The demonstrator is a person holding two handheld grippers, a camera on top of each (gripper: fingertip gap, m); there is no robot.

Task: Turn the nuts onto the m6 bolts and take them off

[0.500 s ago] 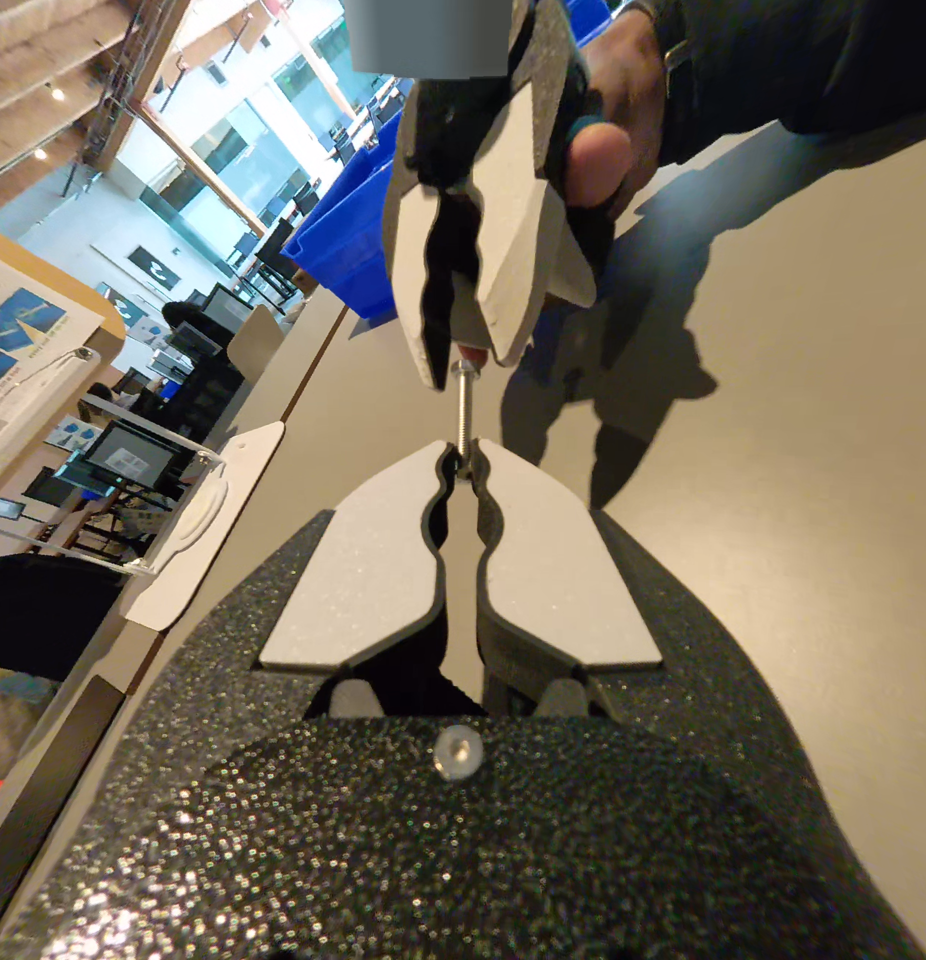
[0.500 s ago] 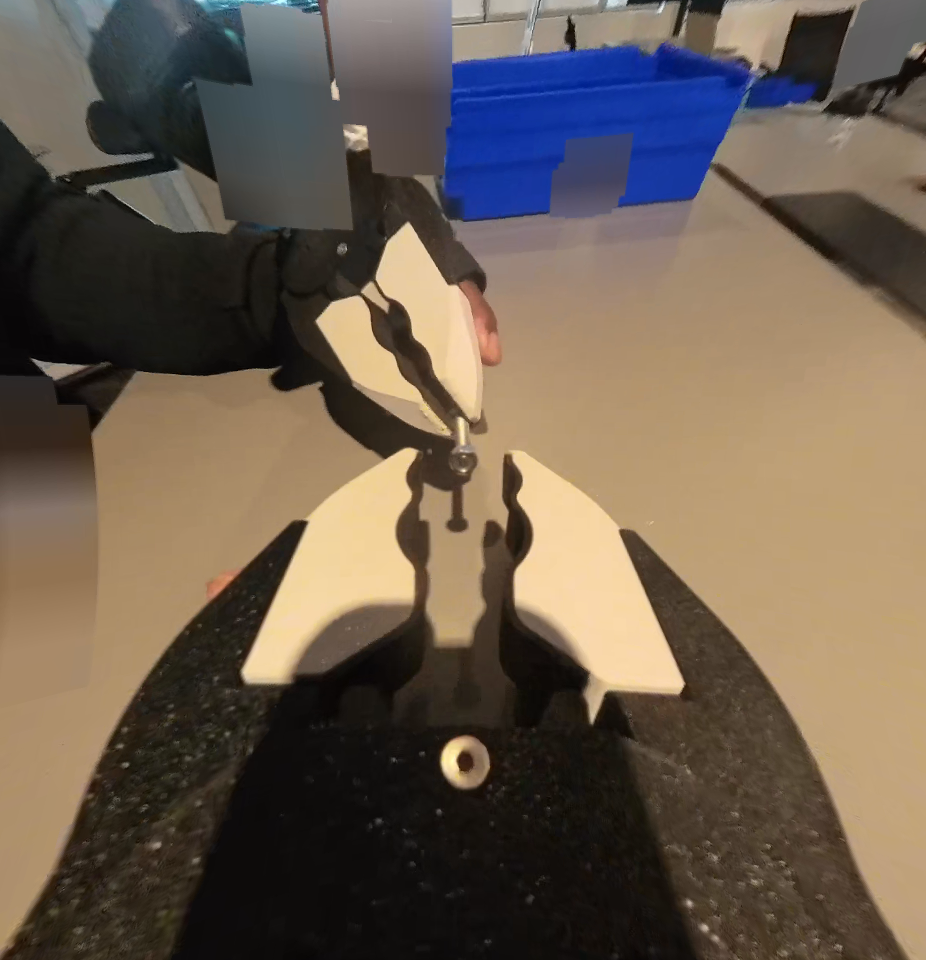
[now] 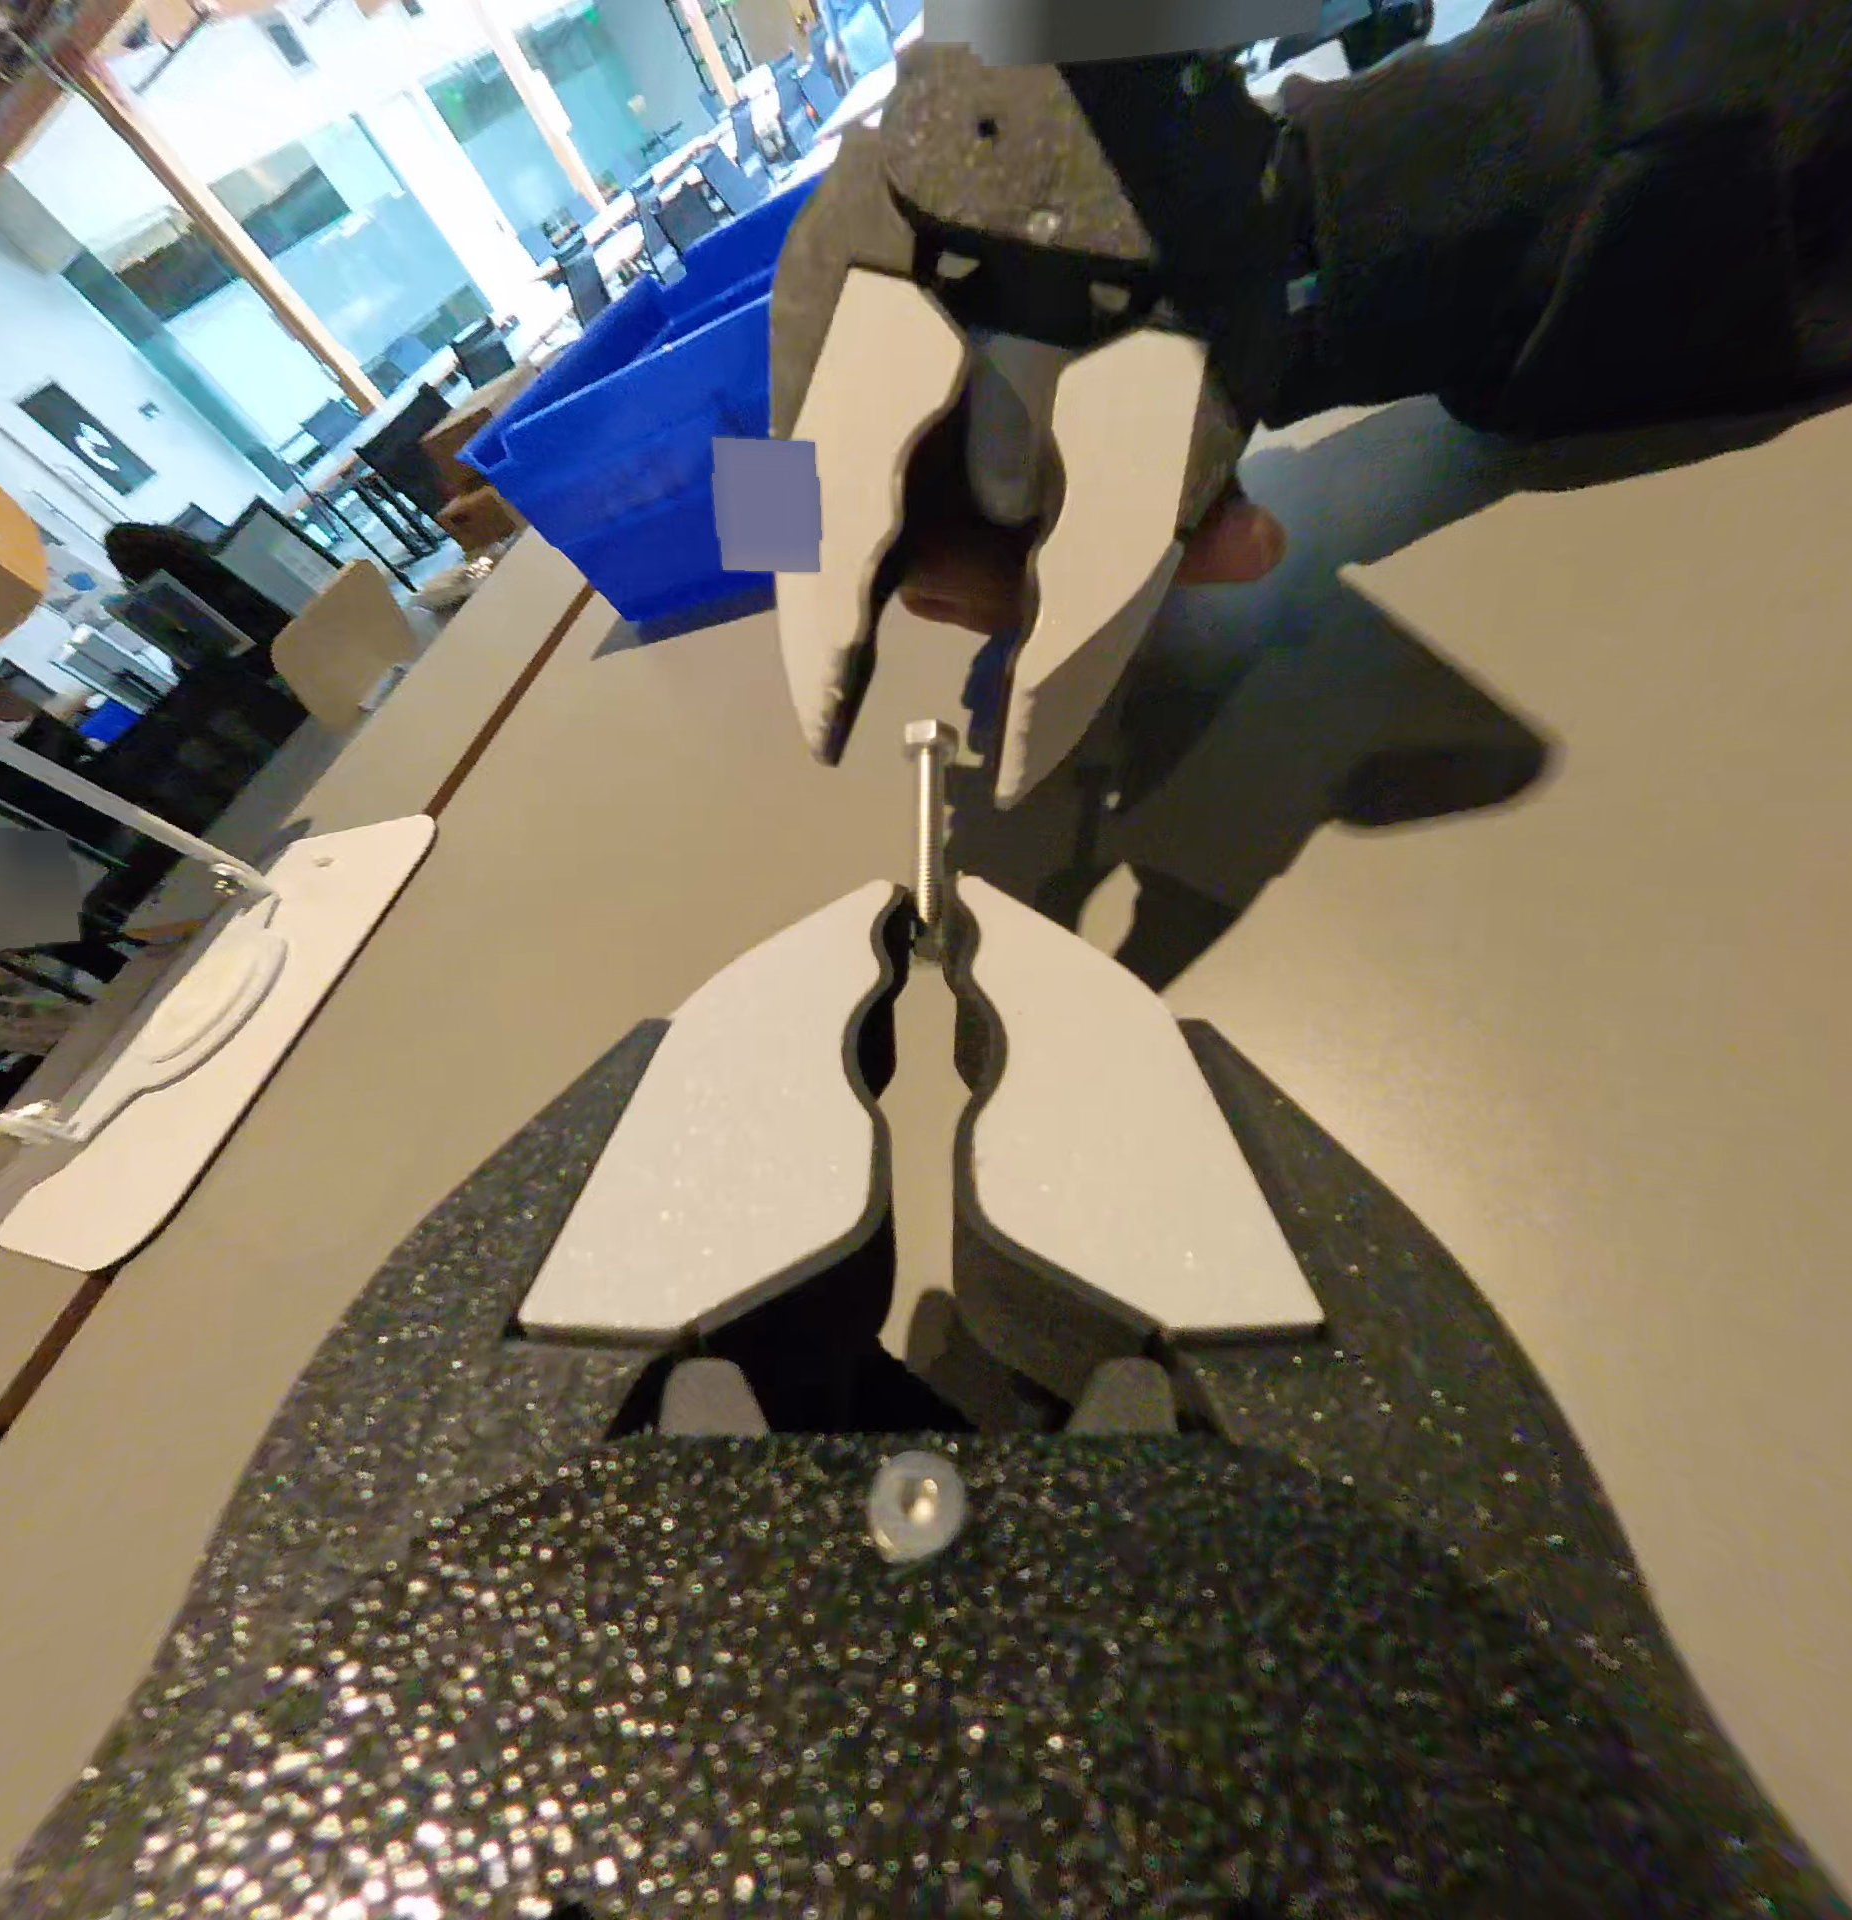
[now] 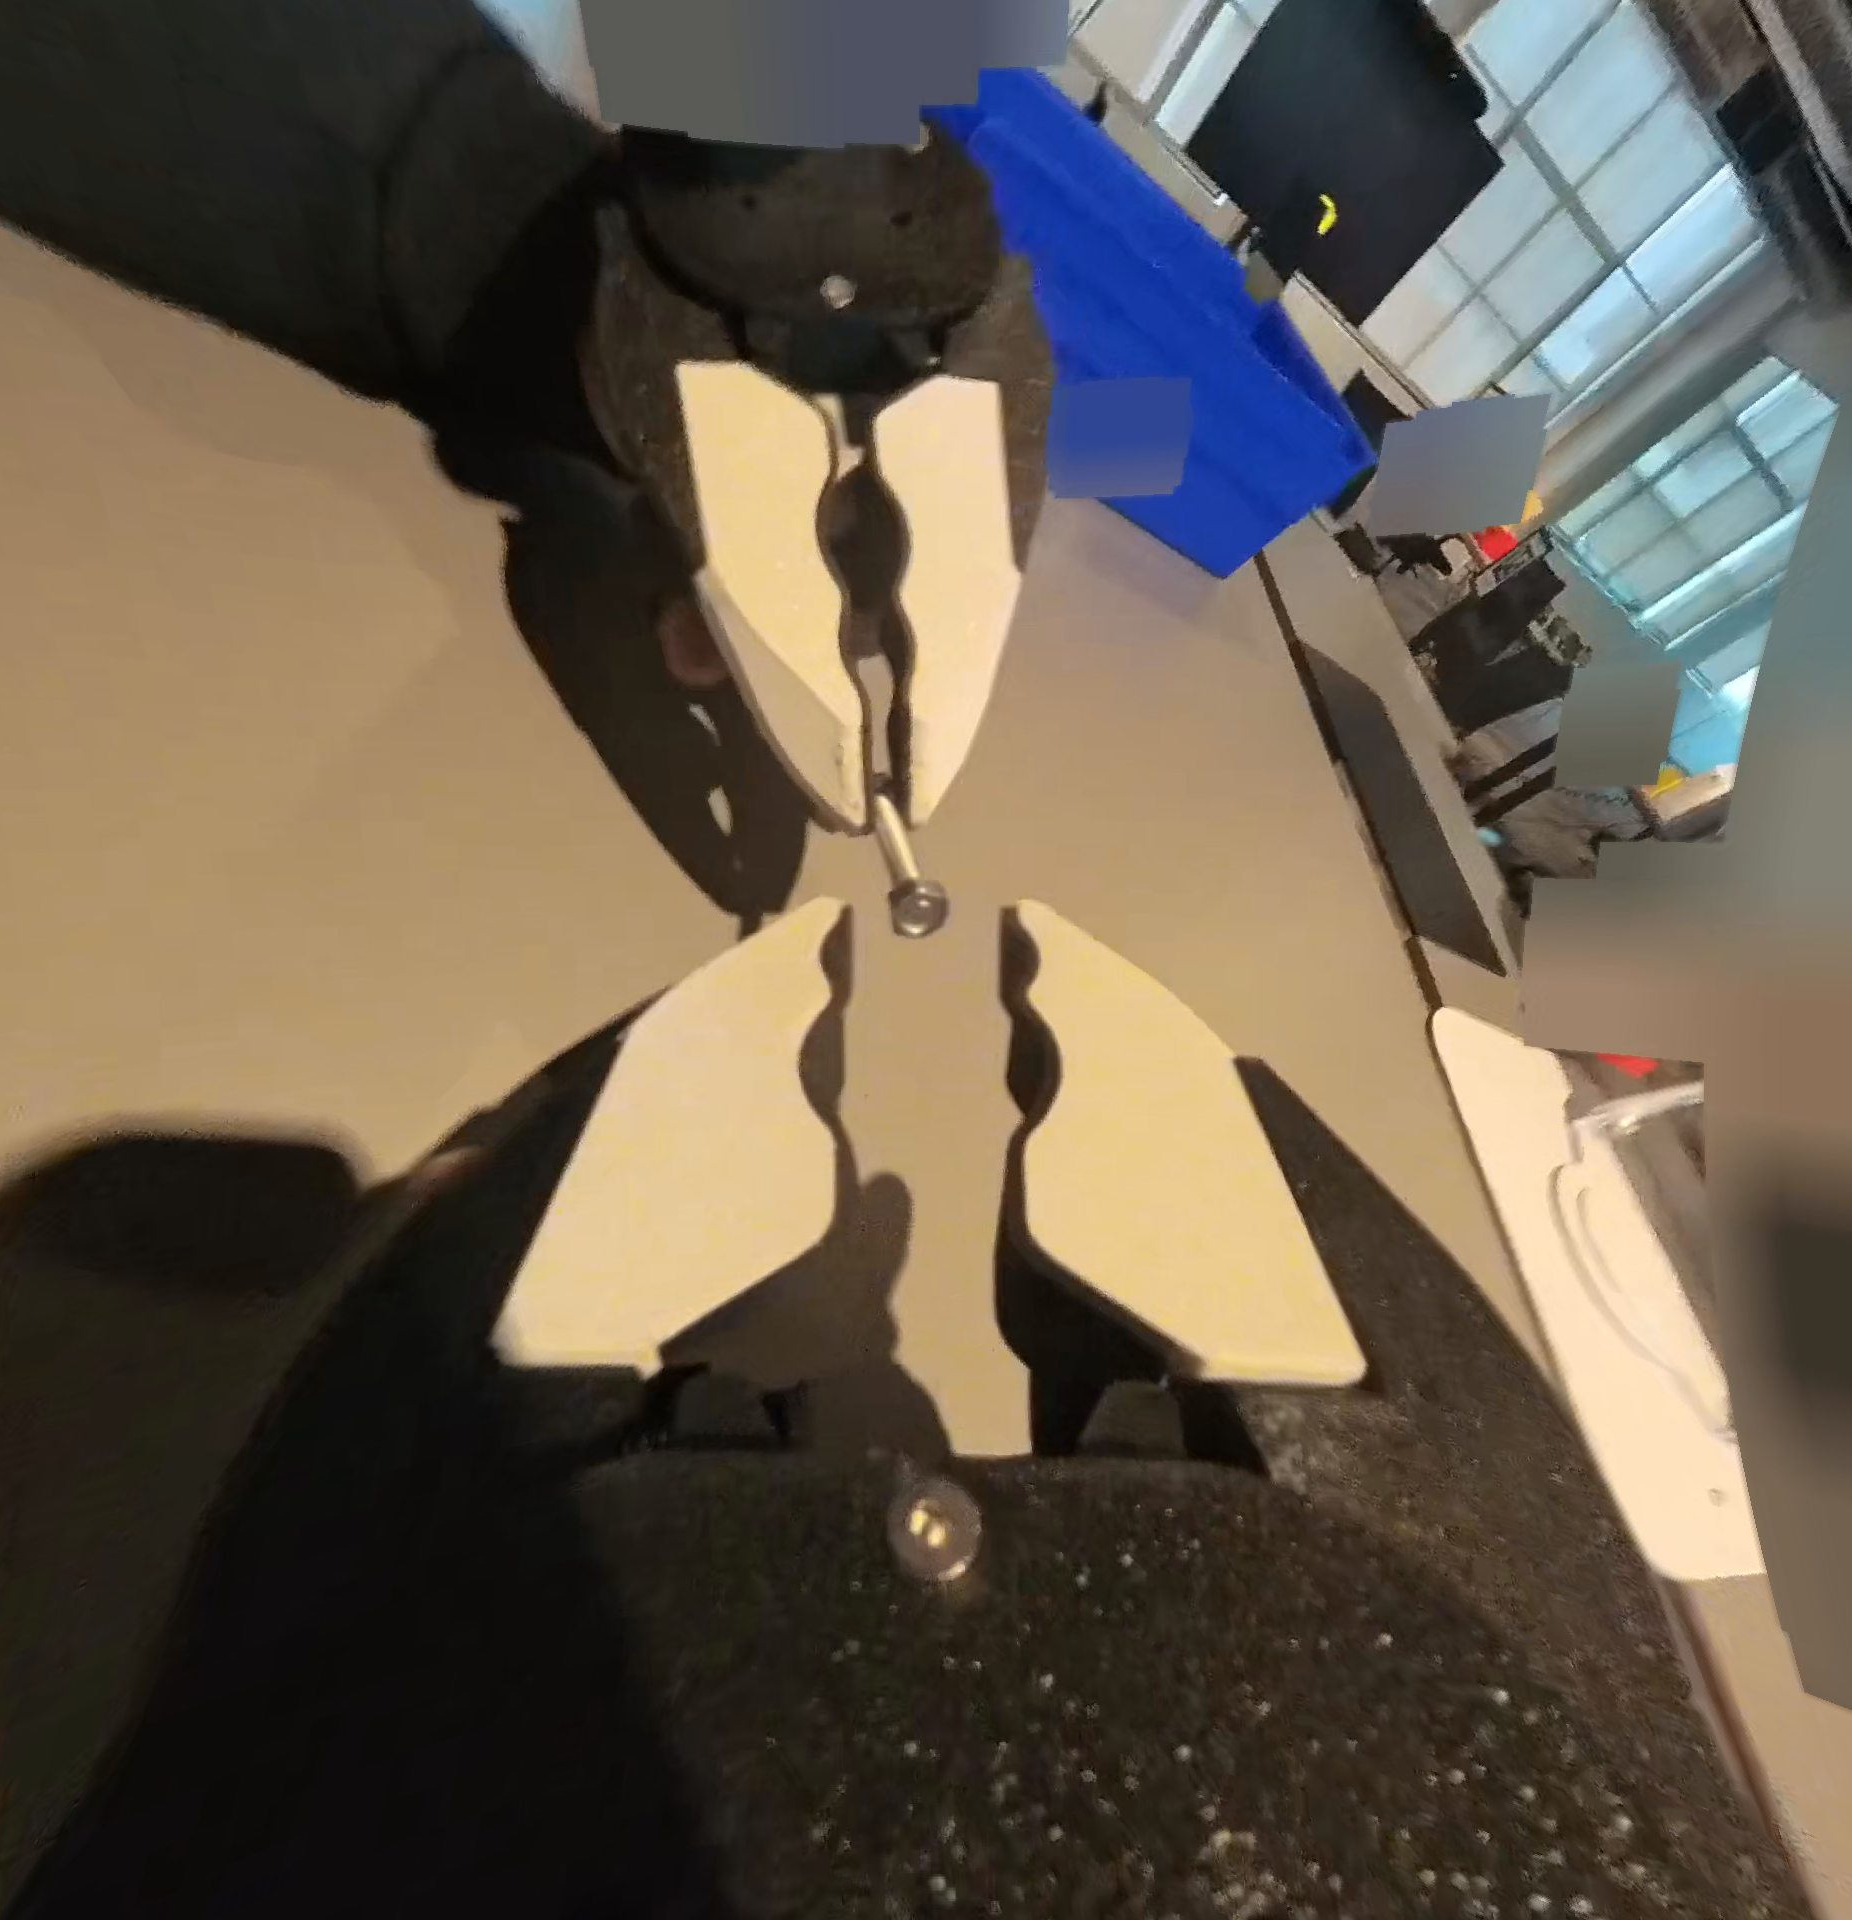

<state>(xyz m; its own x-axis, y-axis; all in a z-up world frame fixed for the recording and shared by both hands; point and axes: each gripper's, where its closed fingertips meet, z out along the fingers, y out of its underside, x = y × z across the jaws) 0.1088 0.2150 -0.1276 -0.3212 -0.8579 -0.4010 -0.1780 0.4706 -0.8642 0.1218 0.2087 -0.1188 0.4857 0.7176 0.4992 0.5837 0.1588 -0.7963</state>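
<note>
Your left claw (image 3: 927, 914) is clamped on the threaded end of the slim silver hex-head bolt (image 3: 924, 821), which sticks straight out past its tips. Your right claw (image 4: 924, 914) is spread wide, fingers (image 4: 693, 1132) either side of the bolt head without touching it. Both hang above the beige tabletop (image 3: 1524, 1039). A blue plastic bin (image 3: 631, 488) sits well beyond the left claw.

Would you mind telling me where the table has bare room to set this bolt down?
The table lies bare right of the left gripper. Crowded: the white plate at the left edge, the blue bins behind.
</note>
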